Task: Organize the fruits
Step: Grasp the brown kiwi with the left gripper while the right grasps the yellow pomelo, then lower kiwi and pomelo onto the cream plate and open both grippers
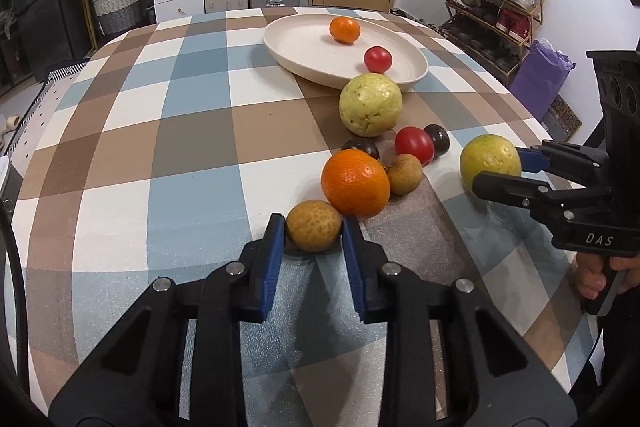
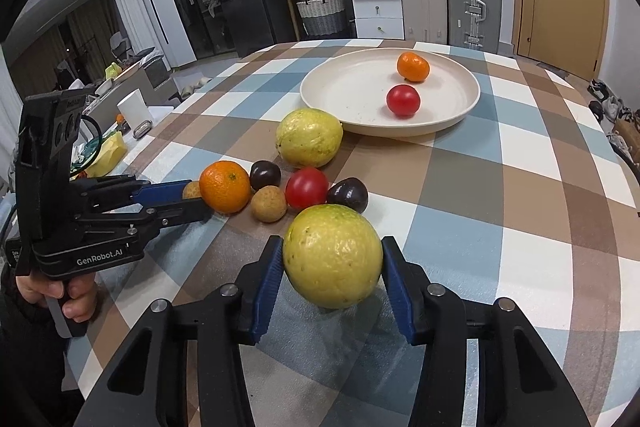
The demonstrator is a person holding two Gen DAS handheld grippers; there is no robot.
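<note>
Left fingers (image 1: 313,227) clamping one longan (image 1: 314,225), right fingers (image 2: 333,259) clamping one guava (image 2: 333,255)

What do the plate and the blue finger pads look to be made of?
Plate: likely matte plastic or a fibre composite, possibly ceramic; cream, dull with no glare, faint concentric rings, dark specks. Pads: probably rubber or soft plastic; blue, with ridged faces where they grip the brown fruit. The look alone cannot settle either.
</note>
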